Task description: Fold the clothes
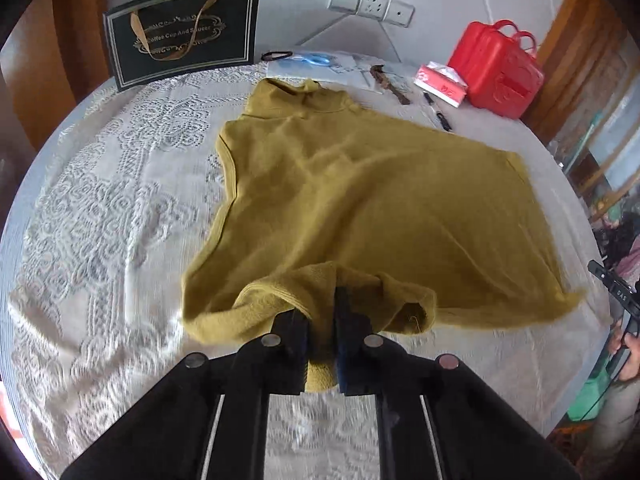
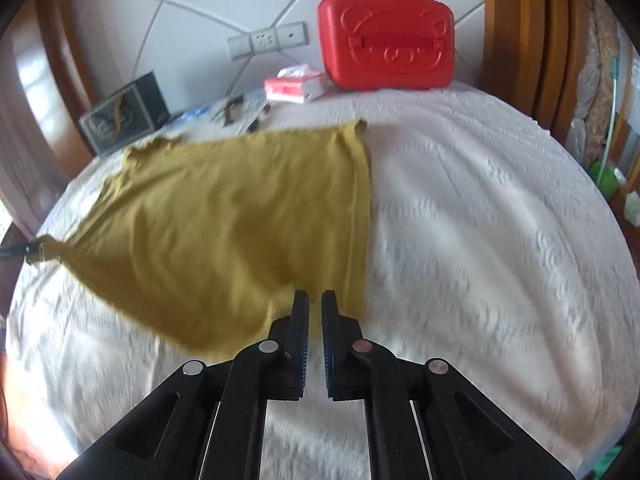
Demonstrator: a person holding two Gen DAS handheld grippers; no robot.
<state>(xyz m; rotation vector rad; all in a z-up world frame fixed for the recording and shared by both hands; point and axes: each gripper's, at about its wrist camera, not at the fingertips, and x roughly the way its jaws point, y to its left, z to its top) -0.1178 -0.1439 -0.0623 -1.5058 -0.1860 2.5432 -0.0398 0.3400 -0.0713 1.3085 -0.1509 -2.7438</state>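
Observation:
A mustard-yellow sleeveless high-neck top lies spread on the white lace tablecloth, collar toward the far side. My left gripper is shut on the near hem, and bunched cloth wraps its fingers and hangs between them. In the right wrist view the top is stretched taut. My right gripper is shut on its hem corner, with yellow cloth in the narrow slit between the pads. At the far left of that view the left gripper pulls the other corner. The right gripper shows at the left wrist view's right edge.
Along the far side stand a dark gift bag, blue scissors, pens, a tissue pack and a red carry case. A wall socket sits behind. A person's hand is at the right.

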